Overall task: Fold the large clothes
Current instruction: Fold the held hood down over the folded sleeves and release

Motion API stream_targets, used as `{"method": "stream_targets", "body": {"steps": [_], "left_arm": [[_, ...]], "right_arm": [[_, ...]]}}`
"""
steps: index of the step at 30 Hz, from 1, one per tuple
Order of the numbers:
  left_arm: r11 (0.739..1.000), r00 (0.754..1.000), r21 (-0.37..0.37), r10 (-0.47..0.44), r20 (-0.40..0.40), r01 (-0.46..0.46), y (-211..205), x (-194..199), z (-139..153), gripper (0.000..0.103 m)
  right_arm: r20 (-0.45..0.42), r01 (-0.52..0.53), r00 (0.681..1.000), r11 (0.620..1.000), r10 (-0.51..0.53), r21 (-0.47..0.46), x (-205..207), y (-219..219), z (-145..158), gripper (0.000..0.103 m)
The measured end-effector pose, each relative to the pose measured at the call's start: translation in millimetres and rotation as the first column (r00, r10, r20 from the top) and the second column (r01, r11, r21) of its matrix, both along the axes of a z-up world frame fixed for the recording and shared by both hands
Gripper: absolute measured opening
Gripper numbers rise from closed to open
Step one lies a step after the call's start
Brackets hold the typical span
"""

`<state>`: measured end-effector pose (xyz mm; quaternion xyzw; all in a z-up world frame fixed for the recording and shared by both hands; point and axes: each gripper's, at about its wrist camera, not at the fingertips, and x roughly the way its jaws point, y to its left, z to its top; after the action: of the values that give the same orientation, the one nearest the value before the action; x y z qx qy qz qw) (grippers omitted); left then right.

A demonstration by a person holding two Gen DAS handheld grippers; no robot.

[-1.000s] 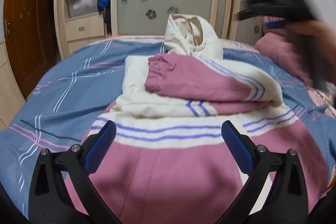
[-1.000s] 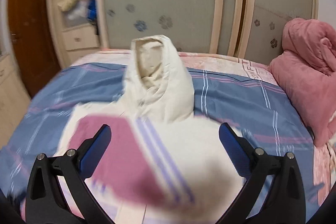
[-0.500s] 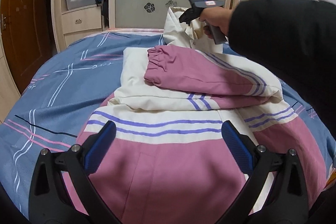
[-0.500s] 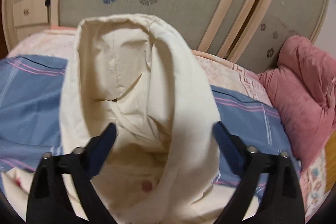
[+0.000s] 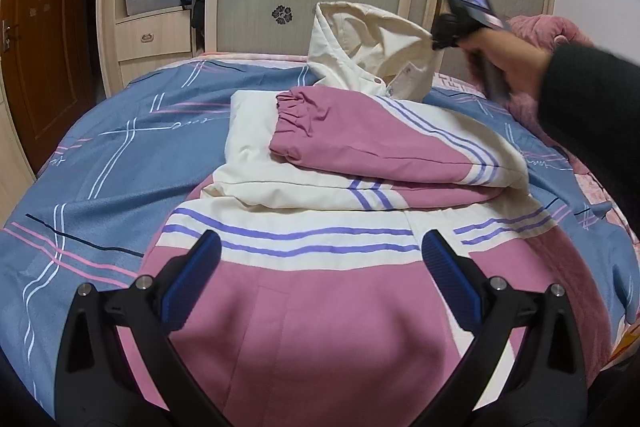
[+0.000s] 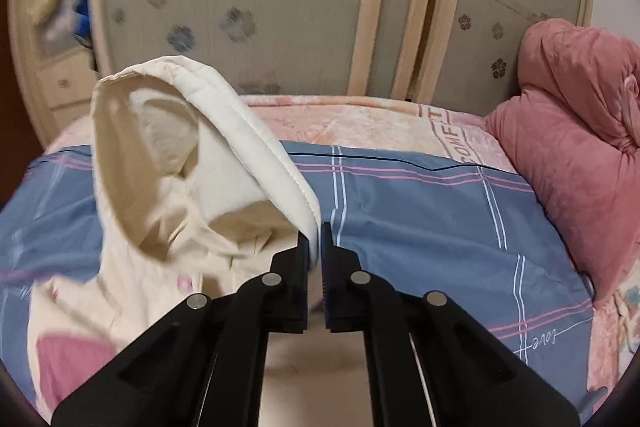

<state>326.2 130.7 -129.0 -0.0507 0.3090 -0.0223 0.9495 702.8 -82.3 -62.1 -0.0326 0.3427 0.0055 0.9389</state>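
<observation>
- Half a second ago the right gripper [image 6: 315, 251] stood wide around the cream hood [image 6: 168, 163]; its jaws have since shut onto the hood's padded rim, pinching the edge between them.
- Left wrist view: the left gripper [image 5: 320, 279] hangs above the pink hem of the hooded jacket [image 5: 320, 227], jaws wide and holding nothing. The jacket lies on the blue plaid bedsheet [image 5: 120, 155], both sleeves [image 5: 372, 147] folded across its chest. The hood [image 5: 372, 43] stands raised at the far end, with the right gripper [image 5: 434, 41] at its right edge and the right hand [image 5: 508, 57] behind it.
- Right wrist view: the lifted hood arches up left of the jaws. A pink quilt [image 6: 576, 131] is heaped at right, with a wardrobe [image 6: 280, 7] behind the bed.
</observation>
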Motion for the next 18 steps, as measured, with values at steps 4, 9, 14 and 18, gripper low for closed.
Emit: {"method": "stream_targets", "body": {"steps": [4,9,14,18], "left_arm": [[1.000,1.000,0.002,-0.008,0.005,0.008,-3.9,-2.3,1.7,0.101],[0.999,1.000,-0.019,-0.030,0.001,0.030,-6.9,-3.1,1.7,0.101],[0.998,0.999,-0.048,-0.041,-0.006,0.040,-7.1,-3.9,0.8,0.101],[0.995,0.998,-0.085,-0.057,-0.010,0.056,-4.2,-5.3,0.2,0.101]], "right_arm": [[0.065,-0.058,0.996,0.998,0.057,0.016,-67.9,-23.4,-12.6,0.003],[0.048,-0.029,0.999,0.997,0.026,0.072,-131.3,-49.6,-64.7,0.000],[-0.045,0.086,0.996,0.979,-0.079,0.187,-153.5,-83.1,-118.7,0.000],[-0.012,0.080,0.997,0.941,-0.080,0.330,-175.5,-97.8,-113.7,0.001]]}}
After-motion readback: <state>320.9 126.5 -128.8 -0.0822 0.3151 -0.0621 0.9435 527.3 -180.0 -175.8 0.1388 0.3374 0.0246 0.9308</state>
